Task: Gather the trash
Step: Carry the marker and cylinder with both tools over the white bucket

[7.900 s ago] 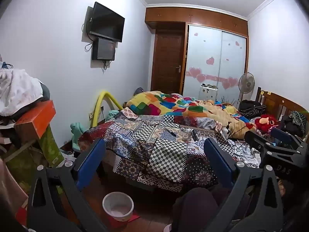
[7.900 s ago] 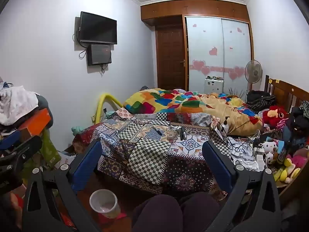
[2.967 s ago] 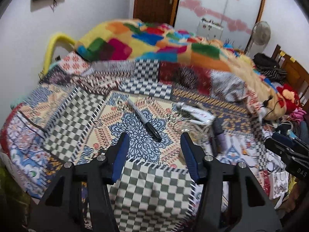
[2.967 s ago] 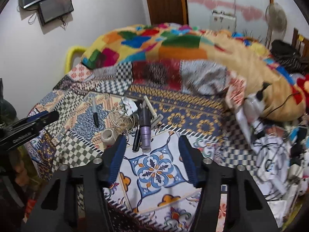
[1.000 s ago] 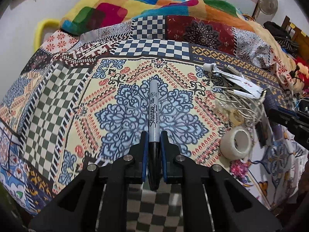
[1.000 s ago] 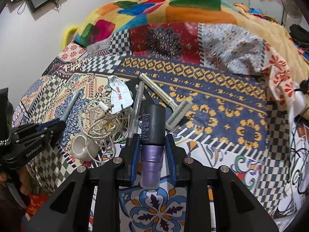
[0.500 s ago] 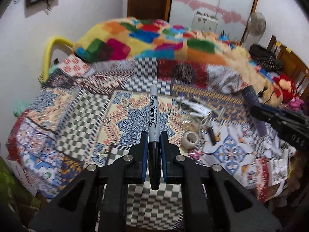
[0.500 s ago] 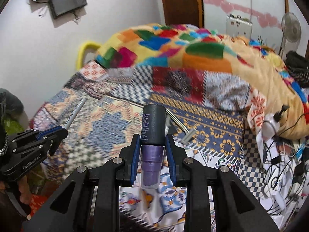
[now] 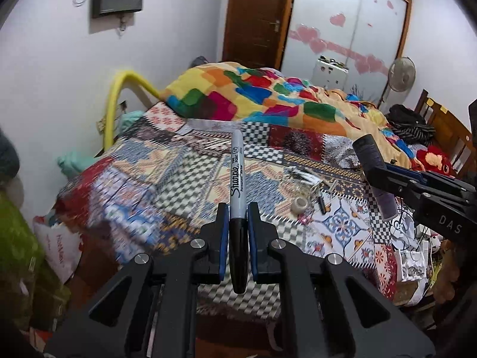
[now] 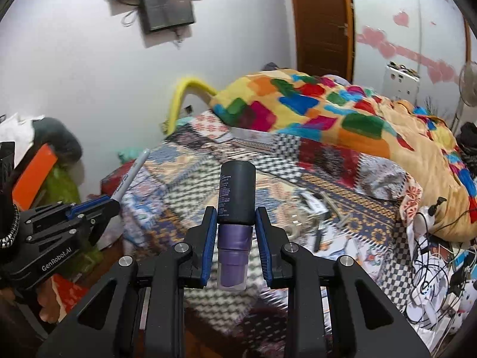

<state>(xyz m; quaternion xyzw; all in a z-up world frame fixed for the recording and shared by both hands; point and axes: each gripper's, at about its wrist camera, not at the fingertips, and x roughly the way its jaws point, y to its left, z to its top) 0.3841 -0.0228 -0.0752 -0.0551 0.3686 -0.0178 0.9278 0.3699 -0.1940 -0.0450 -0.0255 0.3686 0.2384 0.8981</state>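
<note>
Left gripper [image 9: 238,232]: we record its blue pads clamped on a black-capped Sharpie marker [image 9: 237,179], grey barrel pointing up and away, held clear above the near edge of the bed [image 9: 167,173]. Right gripper [image 10: 235,238]: jaws pressed against a purple bottle [image 10: 234,223] with a dark cap, likewise held in the air over the foot of the bed, well apart from the quilt. Each gripper shows in the other's view, left one at the left border, right one at the right border, with open air between them. On the patchwork quilt we note a tape roll [image 9: 299,204] beside tangled cables [image 9: 298,186] and small oddments, near the middle. A colourful blanket [image 9: 268,101] is heaped toward the far end. Left of the bed runs a narrow gap to the white wall [image 9: 59,74]; a yellow hoop [image 9: 119,101] stands there. Clutter crowds the bed's right edge.
</note>
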